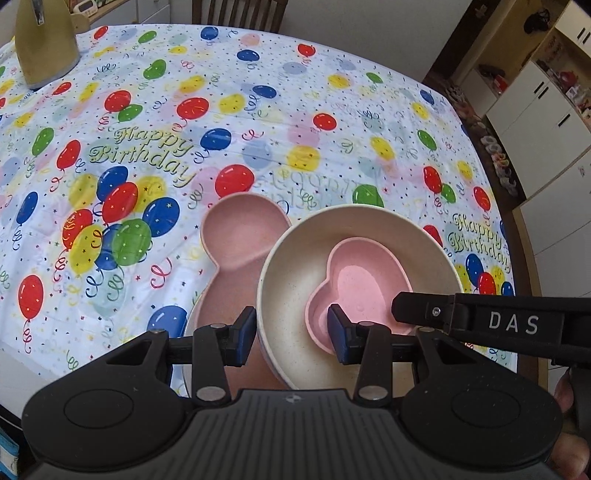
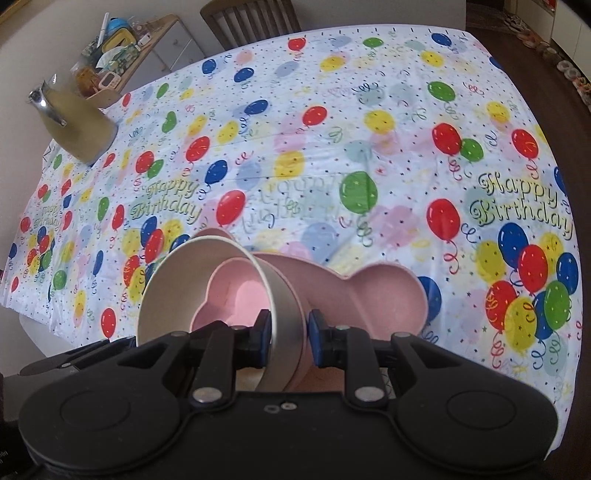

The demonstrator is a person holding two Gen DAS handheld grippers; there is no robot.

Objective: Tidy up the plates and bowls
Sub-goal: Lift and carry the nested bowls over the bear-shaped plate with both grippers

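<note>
Left wrist view: the left gripper [image 1: 291, 334] has its jaws clamped across the near rim of a cream bowl [image 1: 295, 314], one blue pad outside the wall and one inside. A pink heart-shaped bowl [image 1: 360, 286] sits nested in the cream bowl, and the right gripper [image 1: 491, 325], its arm lettered "DAS", reaches in from the right edge at the bowl's far side.

From the right wrist view, the right gripper [image 2: 287, 338] has its jaws narrowed on the cream bowl's [image 2: 173, 288] wall, one pad inside against the rim and one outside. The heart-shaped bowl [image 2: 225, 291] shows within. Under the bowls lies a pink plate with rounded ear-like lobes [image 2: 373, 295], its left lobe [image 1: 236, 236] clear in the left wrist view.

All of it is over the bench's balloon-printed "Happy Birthday" cloth [image 2: 332, 147]. A yellowish jug [image 2: 79, 125] stands at the far left corner, a wooden chair [image 2: 251, 16] beyond the far edge.
</note>
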